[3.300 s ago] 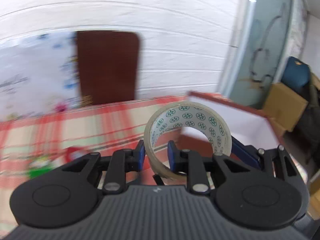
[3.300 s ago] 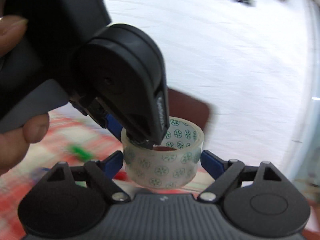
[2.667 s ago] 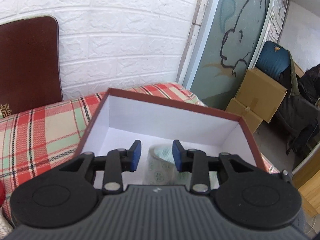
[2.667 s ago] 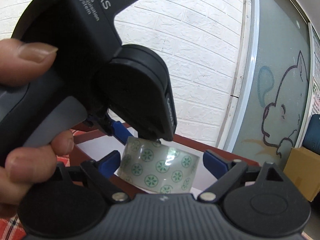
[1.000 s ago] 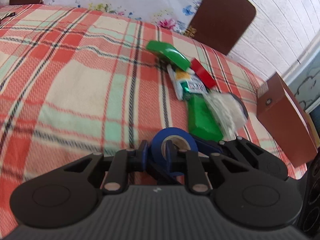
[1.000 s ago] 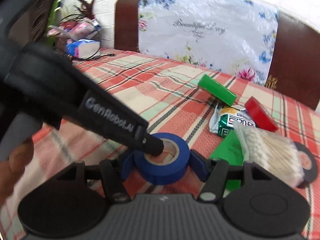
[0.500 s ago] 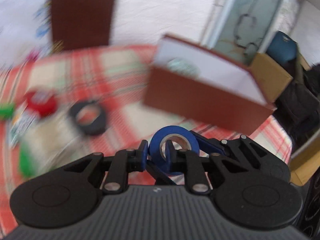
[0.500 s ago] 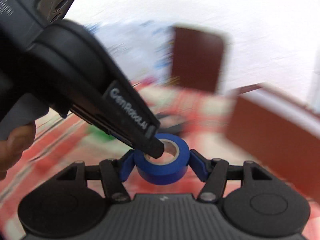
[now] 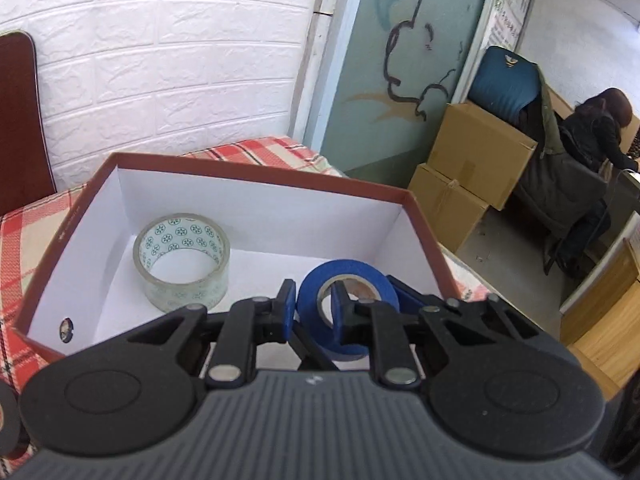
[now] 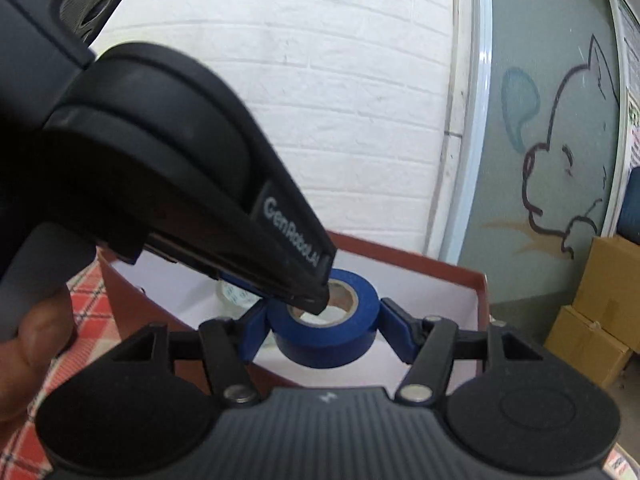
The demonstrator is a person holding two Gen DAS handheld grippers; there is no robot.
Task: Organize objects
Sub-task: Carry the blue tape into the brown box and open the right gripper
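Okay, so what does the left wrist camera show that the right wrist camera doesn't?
Only the left wrist view shows the clear patterned tape roll in full on the box floor, and a person seated in the background. Only the right wrist view shows the left claw's body from outside, plus the hand gripping it. Both show the blue tape roll, pinched by the left claw and flanked by the right claw, over the brown box.

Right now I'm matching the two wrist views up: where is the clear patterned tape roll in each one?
Left wrist: clear patterned tape roll lies left of centre on the box floor.
Right wrist: only a sliver shows, behind the left gripper.
Shared landmark: the blue tape roll over the brown box.
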